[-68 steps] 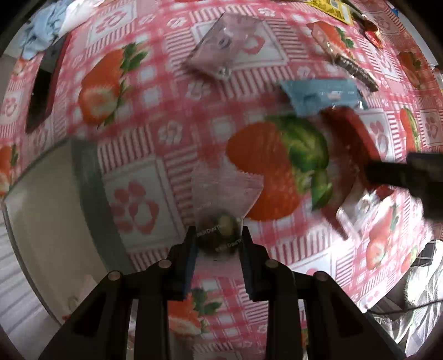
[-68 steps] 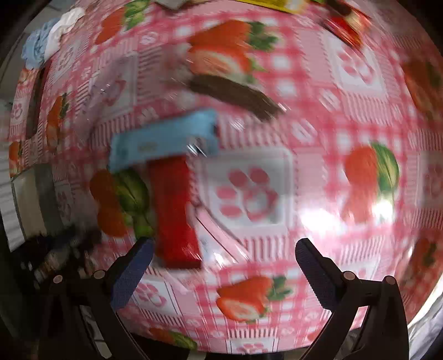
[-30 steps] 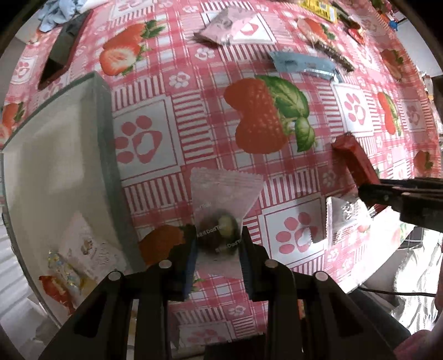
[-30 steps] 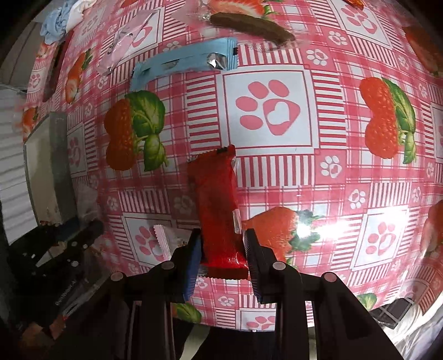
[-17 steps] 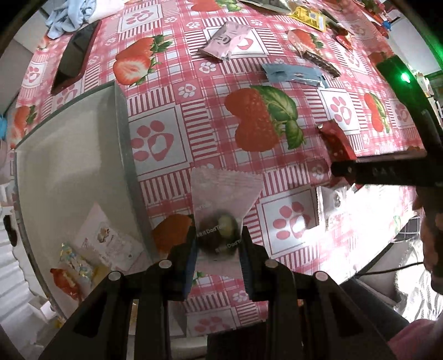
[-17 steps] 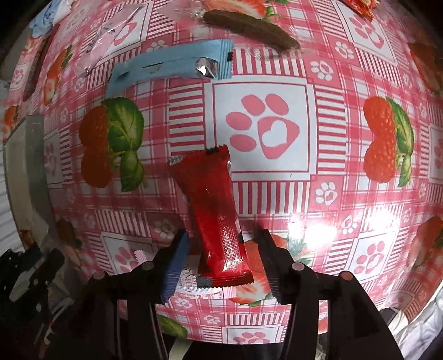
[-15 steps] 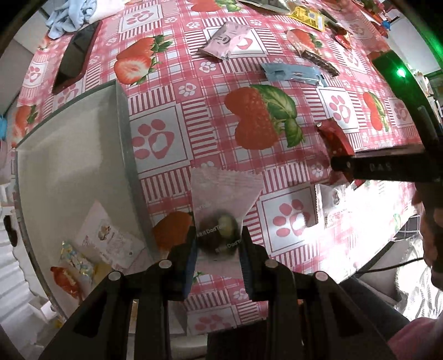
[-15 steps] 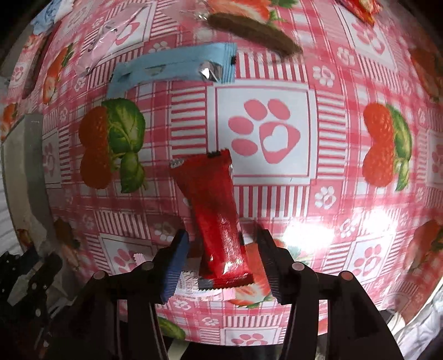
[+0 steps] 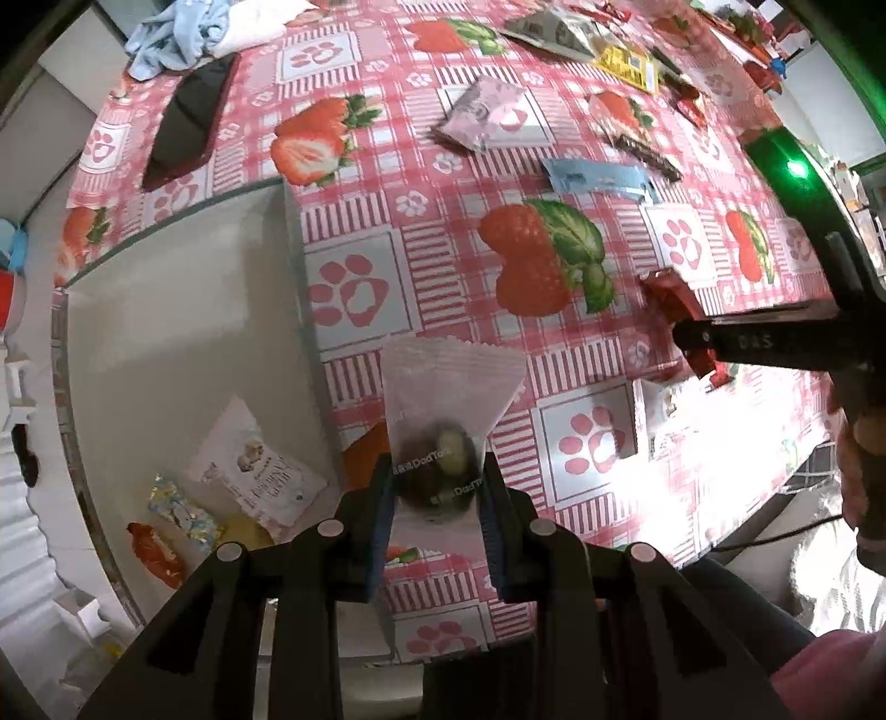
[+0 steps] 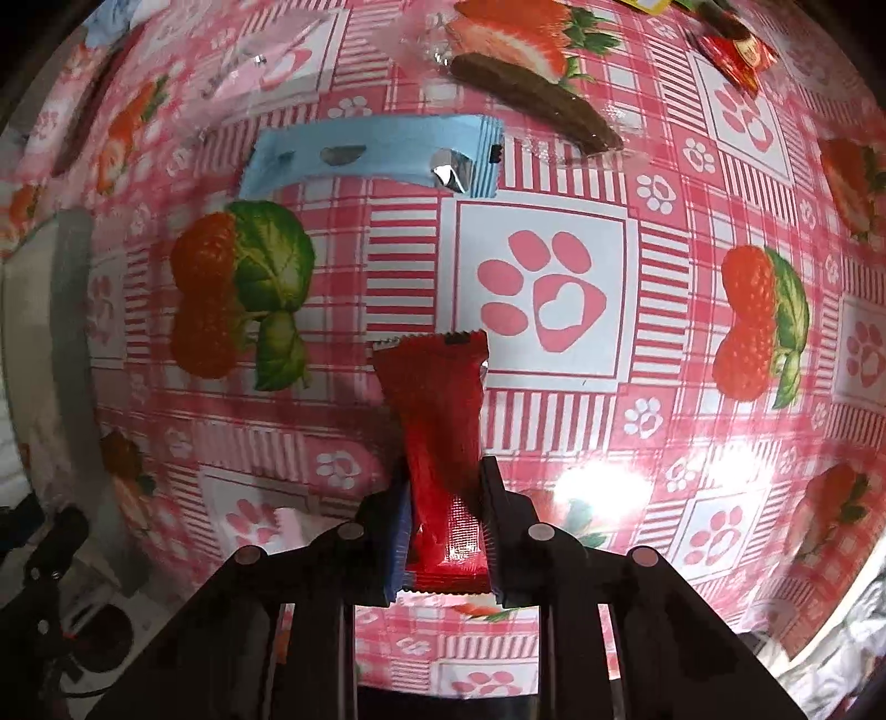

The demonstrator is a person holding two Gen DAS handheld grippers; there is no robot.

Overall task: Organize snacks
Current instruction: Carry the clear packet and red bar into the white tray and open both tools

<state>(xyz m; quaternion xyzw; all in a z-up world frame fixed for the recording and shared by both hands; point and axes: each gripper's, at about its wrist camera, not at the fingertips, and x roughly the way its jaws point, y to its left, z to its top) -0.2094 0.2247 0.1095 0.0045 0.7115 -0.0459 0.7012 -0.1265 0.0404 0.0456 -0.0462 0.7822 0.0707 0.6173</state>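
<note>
My left gripper (image 9: 437,482) is shut on a clear snack packet (image 9: 443,421) with a dark round sweet inside, held above the table next to the grey box (image 9: 166,310). The box holds several snack packets (image 9: 260,476) at its near end. My right gripper (image 10: 443,493) is shut on a red snack bar (image 10: 434,426), lifted above the strawberry tablecloth (image 10: 554,288). The right gripper and red bar also show in the left wrist view (image 9: 681,315).
A blue wrapper (image 10: 371,155), a brown bar in clear wrap (image 10: 531,105), a pink pouch (image 9: 493,113) and a small white packet (image 9: 659,404) lie on the table. A black phone (image 9: 191,119) and crumpled cloth (image 9: 183,33) sit far left. The table edge is near right.
My right gripper opened briefly, then shut again on the red bar and lifted it. My left gripper rose a little with the clear packet, so more of the box shows.
</note>
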